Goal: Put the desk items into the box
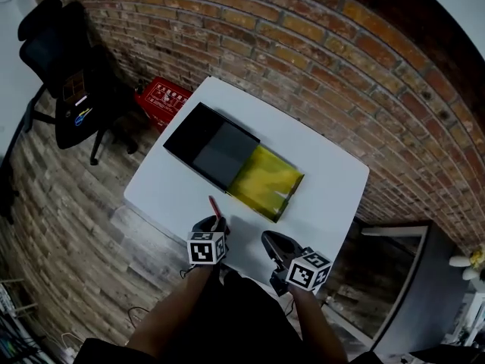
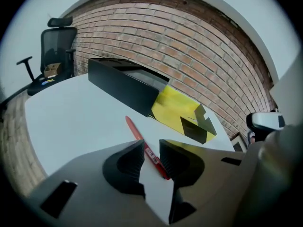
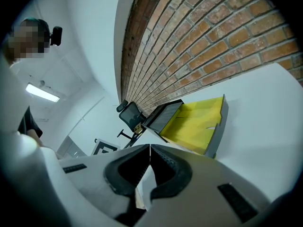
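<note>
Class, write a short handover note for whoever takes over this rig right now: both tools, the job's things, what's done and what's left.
Left tool: open, jaws either side of the slim red pen, not gripping it.
Right tool: shut, empty.
The pen lies near the front edge of the white table. The black box sits mid-table with its yellow inner tray slid out; it looks empty.
Done: nothing boxed yet.
Left: grip the pen and put it in the tray.

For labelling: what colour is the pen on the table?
Red pen; best in the left gripper view.
</note>
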Motion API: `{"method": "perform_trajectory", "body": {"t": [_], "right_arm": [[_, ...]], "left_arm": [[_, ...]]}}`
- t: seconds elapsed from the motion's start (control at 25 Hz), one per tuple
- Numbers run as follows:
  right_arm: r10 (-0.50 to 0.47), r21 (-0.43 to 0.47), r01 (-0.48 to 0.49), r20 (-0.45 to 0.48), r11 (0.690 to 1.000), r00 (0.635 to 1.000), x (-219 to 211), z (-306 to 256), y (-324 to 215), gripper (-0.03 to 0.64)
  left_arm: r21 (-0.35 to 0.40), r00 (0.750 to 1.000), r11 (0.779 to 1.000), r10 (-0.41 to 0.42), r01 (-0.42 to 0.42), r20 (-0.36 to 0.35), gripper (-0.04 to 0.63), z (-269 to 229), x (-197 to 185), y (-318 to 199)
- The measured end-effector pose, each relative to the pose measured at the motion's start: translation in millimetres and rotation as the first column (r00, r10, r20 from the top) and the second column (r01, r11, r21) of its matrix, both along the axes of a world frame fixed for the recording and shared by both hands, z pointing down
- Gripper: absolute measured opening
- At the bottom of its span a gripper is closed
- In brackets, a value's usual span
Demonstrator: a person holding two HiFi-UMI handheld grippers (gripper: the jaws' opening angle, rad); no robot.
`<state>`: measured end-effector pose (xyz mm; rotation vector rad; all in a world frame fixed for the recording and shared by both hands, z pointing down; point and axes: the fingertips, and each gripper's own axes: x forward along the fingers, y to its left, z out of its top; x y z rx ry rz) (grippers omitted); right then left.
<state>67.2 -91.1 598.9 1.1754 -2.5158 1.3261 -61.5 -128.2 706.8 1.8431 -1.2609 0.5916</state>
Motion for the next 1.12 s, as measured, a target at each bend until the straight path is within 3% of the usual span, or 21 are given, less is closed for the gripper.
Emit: {"method": "perform_trajectory", "body": {"t": [0.52,0.96,1.12], "right_arm": [[-0.075,-0.008,0.075,-0.006,0.997,0.997,7,9,10,0.021],[-0.076,-0.017,0.076,-0.007,0.997,0.997,11,12,16,0.021],[-0.073,-0.018,0.073,-0.011,0.997,0.997,8,13,13,0.021]], "left_arm": [[-0.016,0.974,0.983,-0.18,0.184,0.14,0.14,16,-6,1],[-0.034,0.967,0.98,-0.189,0.198,0.171,0.133,22,-9,-2],[-0.038,0.962,0.982,-0.172,0.184,0.213,0.077,23,-15,-2]]}}
